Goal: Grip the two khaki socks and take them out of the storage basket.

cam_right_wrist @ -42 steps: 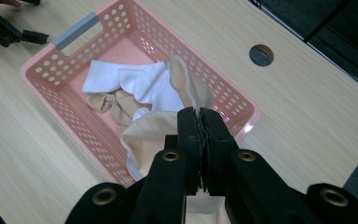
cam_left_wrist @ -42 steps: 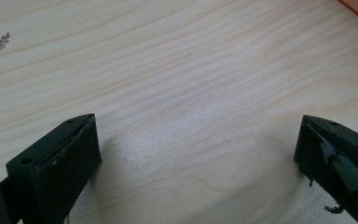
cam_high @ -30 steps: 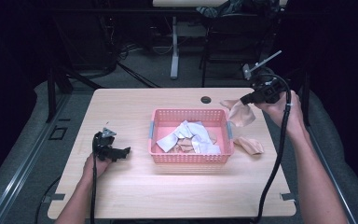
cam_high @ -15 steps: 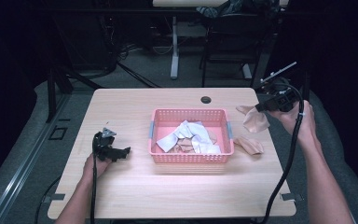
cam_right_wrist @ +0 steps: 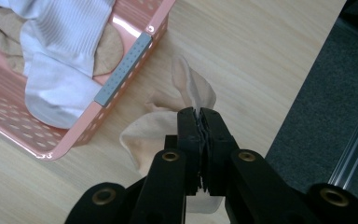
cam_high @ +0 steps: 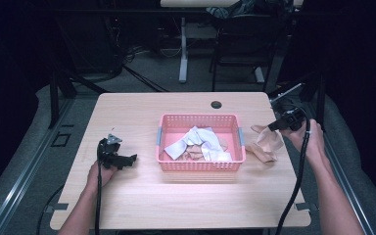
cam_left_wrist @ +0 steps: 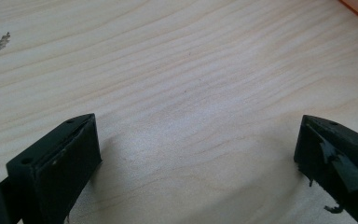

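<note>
- Right tongs (cam_right_wrist: 200,112) clamped on a beige sock (cam_high: 266,142); since a second ago they have come down from above the table's far right corner, and the sock now rests on the table (cam_high: 186,196) at 3 o'clock of the pink basket (cam_high: 200,166), touching an identical one there.
- Judgement: pairing in progress.
- Left tongs (cam_high: 122,160) open, empty, parked at 9 o'clock.
- Basket: perforated plastic, grey handles; holds ribbed white socks (cam_high: 196,142), limp, crumpled.

Light wooden table (cam_high: 147,196), round dark grommet hole (cam_high: 216,105) near far edge. Pink basket (cam_high: 199,166) mid-table, white socks (cam_high: 196,142) heaped inside. Desk leg (cam_high: 183,58) behind.
</note>
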A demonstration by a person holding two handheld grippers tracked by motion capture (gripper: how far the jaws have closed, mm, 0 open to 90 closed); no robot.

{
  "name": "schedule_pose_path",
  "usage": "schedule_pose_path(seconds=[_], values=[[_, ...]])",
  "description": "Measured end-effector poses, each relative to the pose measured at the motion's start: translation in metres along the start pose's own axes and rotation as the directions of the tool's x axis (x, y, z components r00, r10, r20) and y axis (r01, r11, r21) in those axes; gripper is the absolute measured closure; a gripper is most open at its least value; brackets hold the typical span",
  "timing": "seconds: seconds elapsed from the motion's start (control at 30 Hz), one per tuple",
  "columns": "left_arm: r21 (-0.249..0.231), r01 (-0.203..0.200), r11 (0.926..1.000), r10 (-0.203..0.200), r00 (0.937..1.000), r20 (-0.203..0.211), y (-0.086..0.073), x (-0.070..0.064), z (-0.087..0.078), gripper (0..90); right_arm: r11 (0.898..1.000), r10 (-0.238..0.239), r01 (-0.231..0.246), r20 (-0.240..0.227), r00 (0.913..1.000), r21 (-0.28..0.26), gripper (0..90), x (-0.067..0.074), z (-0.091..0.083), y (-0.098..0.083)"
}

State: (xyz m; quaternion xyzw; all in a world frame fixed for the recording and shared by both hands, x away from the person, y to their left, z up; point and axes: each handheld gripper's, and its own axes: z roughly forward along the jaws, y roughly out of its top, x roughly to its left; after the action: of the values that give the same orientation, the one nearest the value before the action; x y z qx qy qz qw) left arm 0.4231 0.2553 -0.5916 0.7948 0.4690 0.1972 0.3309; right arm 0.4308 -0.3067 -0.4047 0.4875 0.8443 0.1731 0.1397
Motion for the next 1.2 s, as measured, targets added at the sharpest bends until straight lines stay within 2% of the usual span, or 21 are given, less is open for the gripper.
schedule_pose_path(seconds=[0.33, 0.5, 0.6, 0.7, 0.73, 0.77, 0.83, 0.87, 0.9, 0.93, 1.03, 1.2], values=[[0.000, 0.000, 1.0000, 0.000, 1.0000, 0.000, 0.000, 0.000, 0.000, 0.0, 0.998, 0.001, -0.002, 0.010, 0.9999, 0.061, 87.3, 0.002, 0.038, -0.007], [0.000, 0.000, 1.0000, 0.000, 1.0000, 0.000, 0.000, 0.000, 0.000, 0.0, 0.995, 0.021, -0.022, 0.010, 0.9997, 0.098, 87.3, 0.003, 0.064, -0.009], [-0.003, 0.003, 1.0000, -0.003, 1.0000, 0.000, 0.000, 0.000, 0.000, 0.0, 0.992, 0.016, -0.019, 0.021, 0.9997, 0.125, 87.3, 0.002, 0.079, -0.010], [-0.002, 0.003, 1.0000, -0.003, 1.0000, 0.000, 0.000, 0.000, 0.000, 0.0, 0.990, 0.034, -0.035, 0.014, 0.9993, 0.139, 87.3, 0.000, 0.093, -0.011], [-0.002, 0.003, 1.0000, -0.003, 1.0000, 0.000, 0.000, 0.000, 0.000, 0.0, 0.991, 0.047, -0.050, 0.024, 0.9986, 0.127, 87.3, 0.000, 0.098, -0.012], [-0.002, 0.003, 1.0000, -0.003, 1.0000, 0.000, 0.000, 0.000, 0.000, 0.0, 0.989, 0.040, -0.042, 0.016, 0.9991, 0.145, 87.3, -0.002, 0.100, -0.012], [-0.002, 0.003, 1.0000, -0.003, 1.0000, 0.000, 0.000, 0.000, 0.000, 0.0, 0.988, 0.068, -0.069, 0.013, 0.9976, 0.136, 87.2, -0.003, 0.109, -0.014], [-0.002, 0.003, 1.0000, -0.003, 1.0000, 0.000, 0.000, 0.000, 0.000, 0.0, 0.986, 0.068, -0.069, 0.010, 0.9976, 0.152, 87.3, -0.004, 0.111, -0.014], [-0.002, 0.003, 1.0000, -0.003, 1.0000, 0.000, 0.000, 0.000, 0.000, 0.0, 0.986, 0.086, -0.086, 0.012, 0.9963, 0.139, 87.2, -0.004, 0.116, -0.015], [-0.002, 0.003, 1.0000, -0.003, 1.0000, 0.000, 0.000, 0.000, 0.000, 0.0, 0.984, 0.080, -0.080, 0.010, 0.9968, 0.158, 87.2, -0.006, 0.118, -0.015], [-0.002, 0.003, 1.0000, -0.003, 1.0000, 0.000, 0.000, 0.000, 0.000, 0.0, 0.983, 0.116, -0.115, 0.003, 0.9933, 0.142, 87.1, -0.007, 0.125, -0.016], [0.000, 0.000, 1.0000, 0.000, 1.0000, -0.001, 0.000, 0.000, 0.000, 0.0, 0.980, 0.124, -0.121, -0.009, 0.9923, 0.157, 86.1, -0.011, 0.129, -0.016]])
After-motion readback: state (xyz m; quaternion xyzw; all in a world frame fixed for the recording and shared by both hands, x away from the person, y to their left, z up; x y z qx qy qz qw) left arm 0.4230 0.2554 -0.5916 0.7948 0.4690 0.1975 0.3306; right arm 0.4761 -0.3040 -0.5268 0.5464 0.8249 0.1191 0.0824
